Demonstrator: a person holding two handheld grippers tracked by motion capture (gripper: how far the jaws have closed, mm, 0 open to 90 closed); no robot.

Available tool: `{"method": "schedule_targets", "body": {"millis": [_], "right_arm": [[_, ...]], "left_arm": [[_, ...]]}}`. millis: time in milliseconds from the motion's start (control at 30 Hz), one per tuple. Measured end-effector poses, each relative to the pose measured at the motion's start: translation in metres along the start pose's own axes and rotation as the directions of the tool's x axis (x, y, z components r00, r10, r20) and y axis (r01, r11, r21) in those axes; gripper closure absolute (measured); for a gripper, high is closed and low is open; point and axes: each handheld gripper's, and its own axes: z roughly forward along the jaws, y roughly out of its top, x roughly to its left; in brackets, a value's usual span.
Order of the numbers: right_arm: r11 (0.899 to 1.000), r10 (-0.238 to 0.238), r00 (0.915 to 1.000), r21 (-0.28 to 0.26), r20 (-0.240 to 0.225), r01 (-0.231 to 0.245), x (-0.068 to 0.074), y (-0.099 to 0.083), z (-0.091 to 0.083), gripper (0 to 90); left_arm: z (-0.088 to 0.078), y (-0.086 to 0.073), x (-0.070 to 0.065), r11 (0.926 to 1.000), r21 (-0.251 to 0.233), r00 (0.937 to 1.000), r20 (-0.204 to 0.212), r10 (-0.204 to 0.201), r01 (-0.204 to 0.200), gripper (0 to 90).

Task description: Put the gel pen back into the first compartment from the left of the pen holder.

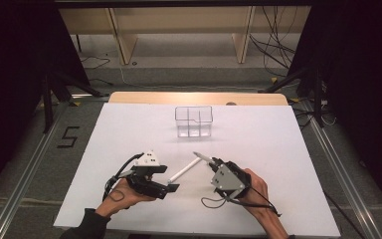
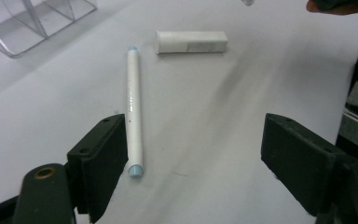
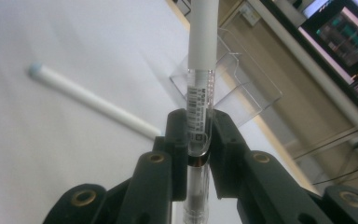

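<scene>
Pen (image 3: pixel 201 70), white grip, clear barcoded barrel, clamped upright.

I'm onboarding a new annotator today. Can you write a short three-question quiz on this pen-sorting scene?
1. True or false: the right hand-held gripper is shut on a pen with a white grip and a clear barrel.
2. Multiple choice: where is the white pen with light blue ends? A) lying on the white table; B) standing in the clear organizer; C) clamped in the left hand-held gripper.
3. Short answer: in the left gripper view, what lies just beyond the far end of the white pen?

Key
1. True.
2. A; the left jaws stand open, the pen close by one of them.
3. A short white cap or eraser-like piece, lying on its side.
</scene>
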Motion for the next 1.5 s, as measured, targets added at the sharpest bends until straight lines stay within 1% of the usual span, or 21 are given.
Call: {"method": "schedule_targets", "body": {"millis": [33,67,100,133,167,200,267,367,467,567,633,667,700,833,867,900,1000,1133,1233,1400,1500], "right_arm": [[0.999,0.05,0.9986,-0.01,-0.017,-0.051,-0.005,0.0,0.001,79.4],[0.994,0.103,0.994,-0.017,-0.037,-0.103,-0.01,0.001,0.003,79.4],[0.987,0.159,0.9854,-0.019,-0.06,-0.161,-0.014,0.001,0.005,79.4],[0.977,0.211,0.9737,-0.022,-0.085,-0.214,-0.018,0.001,0.007,79.4],[0.966,0.254,0.9611,-0.02,-0.109,-0.257,-0.022,0.002,0.01,79.3],[0.957,0.283,0.9508,-0.024,-0.127,-0.288,-0.026,0.002,0.013,79.3],[0.936,0.342,0.9248,-0.031,-0.167,-0.351,-0.032,0.003,0.018,79.3],[0.893,0.433,0.875,-0.026,-0.217,-0.449,-0.04,0.006,0.029,79.3],[0.859,0.489,0.8358,-0.031,-0.25,-0.511,-0.046,0.009,0.039,79.3],[0.831,0.53,0.8024,-0.021,-0.274,-0.556,-0.052,0.012,0.049,79.3],[0.802,0.566,0.771,-0.023,-0.293,-0.597,-0.057,0.015,0.055,79.3],[0.79,0.58,0.7579,-0.024,-0.3,-0.613,-0.059,0.016,0.058,79.3],[0.78,0.589,0.7481,-0.025,-0.305,-0.625,-0.061,0.017,0.06,79.3],[0.755,0.616,0.7239,-0.03,-0.311,-0.655,-0.069,0.022,0.067,79.3],[0.746,0.626,0.7142,-0.027,-0.313,-0.666,-0.071,0.023,0.069,79.3],[0.739,0.633,0.7075,-0.026,-0.314,-0.673,-0.073,0.024,0.071,79.4],[0.735,0.639,0.7029,-0.023,-0.312,-0.678,-0.076,0.028,0.076,79.3],[0.738,0.639,0.7078,-0.019,-0.301,-0.675,-0.08,0.033,0.083,79.3],[0.726,0.652,0.6973,-0.022,-0.298,-0.688,-0.084,0.037,0.088,79.3],[0.717,0.663,0.6899,-0.02,-0.291,-0.697,-0.093,0.045,0.097,79.3],[0.717,0.665,0.6897,-0.015,-0.286,-0.697,-0.095,0.05,0.103,79.3]], "left_arm": [[0.0,-0.002,0.001,0.9999,-0.01,1.0,-0.008,-0.004,0.004,21.7],[0.0,-0.005,0.002,0.9997,-0.023,0.9998,-0.018,-0.011,0.011,21.5],[0.0,-0.008,0.003,0.9991,-0.036,0.9993,-0.028,-0.025,0.024,21.5],[0.0,-0.01,0.004,0.9984,-0.045,0.9986,-0.04,-0.036,0.034,21.5],[0.0,-0.013,0.005,0.9974,-0.058,0.9974,-0.056,-0.045,0.041,21.5],[0.0,-0.016,0.006,0.9964,-0.069,0.9964,-0.066,-0.053,0.049,21.5],[0.0,-0.021,0.009,0.9949,-0.081,0.994,-0.086,-0.068,0.061,21.5],[-0.002,-0.028,0.012,0.9917,-0.101,0.9906,-0.103,-0.089,0.079,21.5],[-0.003,-0.032,0.013,0.9896,-0.113,0.9891,-0.108,-0.101,0.089,21.3],[-0.003,-0.036,0.013,0.9899,-0.115,0.9901,-0.104,-0.095,0.083,21.0],[-0.004,-0.04,0.014,0.9894,-0.114,0.9896,-0.102,-0.101,0.089,20.7],[-0.003,-0.041,0.014,0.9884,-0.12,0.9892,-0.102,-0.105,0.093,20.7],[-0.003,-0.042,0.014,0.9878,-0.123,0.9889,-0.102,-0.108,0.095,20.7],[-0.002,-0.045,0.013,0.986,-0.141,0.9884,-0.11,-0.105,0.089,20.4],[-0.003,-0.046,0.013,0.9854,-0.145,0.9877,-0.114,-0.107,0.09,20.2],[-0.003,-0.046,0.013,0.9847,-0.148,0.9869,-0.118,-0.11,0.092,19.9],[-0.003,-0.047,0.013,0.9838,-0.153,0.9863,-0.12,-0.113,0.095,19.6],[-0.003,-0.048,0.011,0.9851,-0.146,0.987,-0.118,-0.109,0.091,19.2],[-0.001,-0.048,0.01,0.9847,-0.151,0.9875,-0.118,-0.105,0.086,18.8],[-0.001,-0.048,0.009,0.9857,-0.145,0.9878,-0.117,-0.103,0.085,18.3],[-0.001,-0.048,0.01,0.9847,-0.15,0.9871,-0.119,-0.107,0.089,18.1]]}}
